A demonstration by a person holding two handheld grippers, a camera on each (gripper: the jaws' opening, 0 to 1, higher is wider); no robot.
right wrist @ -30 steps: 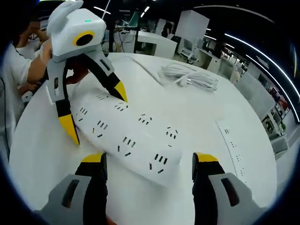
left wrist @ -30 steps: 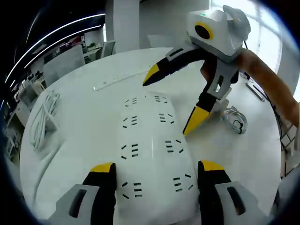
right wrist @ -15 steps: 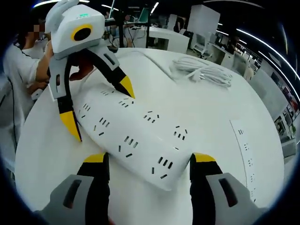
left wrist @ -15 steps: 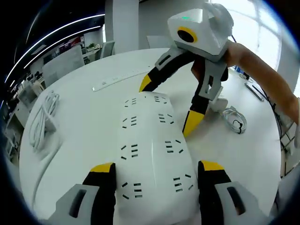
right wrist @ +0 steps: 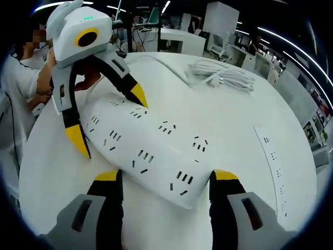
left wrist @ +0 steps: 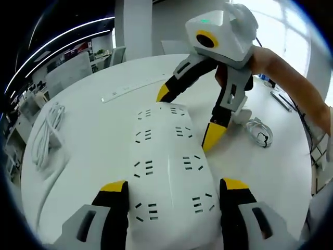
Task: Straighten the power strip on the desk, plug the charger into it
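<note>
The left gripper (left wrist: 171, 192) and right gripper (right wrist: 162, 182) straddle opposite ends of the white power strip (left wrist: 166, 172), jaws spread; they should pinch both ends evenly, then rotate it flat on the desk (left wrist: 93, 135).

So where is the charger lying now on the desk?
In the left gripper view the charger lies with its coiled cable on the white desk, right of the power strip, behind the right gripper.

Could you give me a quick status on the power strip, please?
Left gripper and right gripper open, straddling opposite ends of the wide white power strip. Charger unplugged. Coiled white cable alongside.
</note>
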